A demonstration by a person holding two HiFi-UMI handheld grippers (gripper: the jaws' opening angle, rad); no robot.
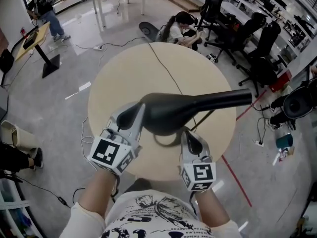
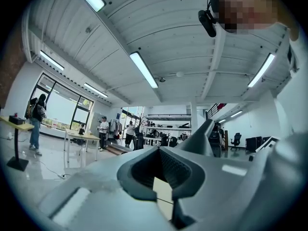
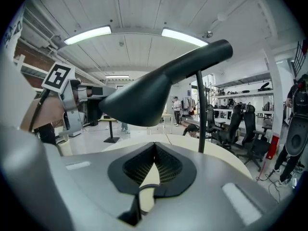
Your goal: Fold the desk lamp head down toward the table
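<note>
A black desk lamp stands on the round beige table (image 1: 124, 78). Its long head (image 1: 198, 105) lies nearly level above the tabletop, and its thin stem (image 3: 198, 109) rises from the table. In the right gripper view the lamp head (image 3: 159, 90) hangs above and ahead of the jaws. My left gripper (image 1: 132, 117) is shut and rests against the head's wide left end; its own view shows ceiling and room, not the lamp. Shut with nothing held, my right gripper (image 1: 190, 135) sits just under the head's near side.
A thin dark cable (image 1: 166, 71) runs across the table to its far edge. A person (image 1: 178, 29) sits on the floor beyond the table. Black office chairs (image 1: 257, 48) stand at the right, and a standing desk (image 1: 37, 41) is at the far left.
</note>
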